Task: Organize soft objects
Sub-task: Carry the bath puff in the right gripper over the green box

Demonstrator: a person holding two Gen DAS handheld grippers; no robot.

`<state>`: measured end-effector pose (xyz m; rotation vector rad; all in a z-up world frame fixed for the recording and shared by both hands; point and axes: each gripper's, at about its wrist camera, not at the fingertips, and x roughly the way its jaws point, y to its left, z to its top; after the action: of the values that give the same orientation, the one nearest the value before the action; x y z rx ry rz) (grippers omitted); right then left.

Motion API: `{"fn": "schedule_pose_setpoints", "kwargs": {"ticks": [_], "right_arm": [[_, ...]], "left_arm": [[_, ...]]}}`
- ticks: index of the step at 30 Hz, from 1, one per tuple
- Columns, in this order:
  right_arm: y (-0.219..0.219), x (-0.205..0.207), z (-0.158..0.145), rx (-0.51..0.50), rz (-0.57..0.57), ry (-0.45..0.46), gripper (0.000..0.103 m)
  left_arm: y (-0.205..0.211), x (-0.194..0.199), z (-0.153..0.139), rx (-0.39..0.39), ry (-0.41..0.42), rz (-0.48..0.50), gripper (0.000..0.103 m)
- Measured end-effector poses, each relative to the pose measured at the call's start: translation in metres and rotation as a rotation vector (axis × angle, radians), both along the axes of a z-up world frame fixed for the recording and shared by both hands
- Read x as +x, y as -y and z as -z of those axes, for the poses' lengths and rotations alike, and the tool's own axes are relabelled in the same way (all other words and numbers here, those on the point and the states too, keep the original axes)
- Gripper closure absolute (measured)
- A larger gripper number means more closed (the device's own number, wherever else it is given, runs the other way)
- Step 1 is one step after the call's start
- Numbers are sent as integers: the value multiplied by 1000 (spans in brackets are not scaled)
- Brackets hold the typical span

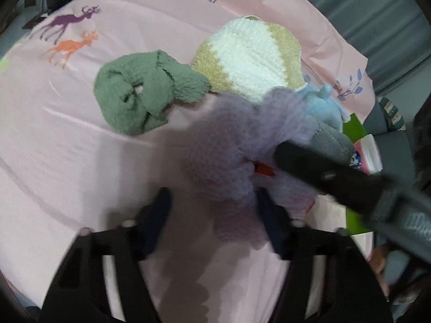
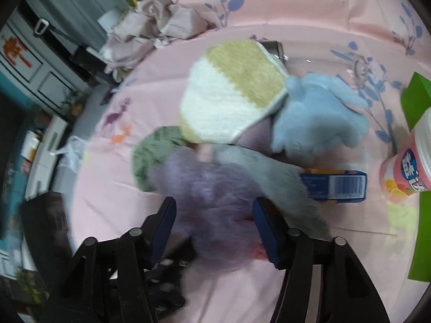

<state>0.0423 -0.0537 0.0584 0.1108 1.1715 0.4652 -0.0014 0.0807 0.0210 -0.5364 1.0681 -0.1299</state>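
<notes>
A purple mesh bath pouf (image 1: 229,145) lies on the pink bedsheet (image 1: 67,134), next to a green knit cloth (image 1: 145,91), a white-and-tan knit hat (image 1: 250,56), a light blue plush (image 1: 323,105) and a grey plush (image 1: 331,140). My left gripper (image 1: 212,199) is open, its jaws either side of the pouf's near edge. My right gripper (image 2: 214,215) is open around the pouf (image 2: 210,193); it reaches in from the right in the left wrist view. The hat (image 2: 231,91), blue plush (image 2: 317,118), grey plush (image 2: 269,169) and green cloth (image 2: 153,153) lie beyond it.
A blue barcode box (image 2: 334,185), a pink tub (image 2: 404,172) and green packaging (image 2: 423,237) lie to the right. Crumpled pink bedding (image 2: 161,27) lies at the far side. Cabinets (image 2: 32,64) stand off the bed at left.
</notes>
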Motion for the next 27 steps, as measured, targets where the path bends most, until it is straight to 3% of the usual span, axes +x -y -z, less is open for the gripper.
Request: {"fn": "schedule_pose_setpoints", "kwargs": {"ticks": [1, 4, 9, 17, 27], "right_arm": [[4, 0, 5, 33, -1, -21, 66], [7, -2, 8, 86, -14, -26, 81], [7, -15, -13, 153, -46, 51, 88], [34, -44, -78, 288, -38, 214, 88], [110, -67, -136, 319, 149, 388, 88]], "left_arm": [[0, 0, 1, -25, 1, 0, 71], [2, 0, -1, -102, 17, -1, 84], [11, -13, -33, -11, 163, 10, 85], [26, -31, -94, 5, 377, 26, 85], [94, -26, -153, 19, 515, 161, 85]]}}
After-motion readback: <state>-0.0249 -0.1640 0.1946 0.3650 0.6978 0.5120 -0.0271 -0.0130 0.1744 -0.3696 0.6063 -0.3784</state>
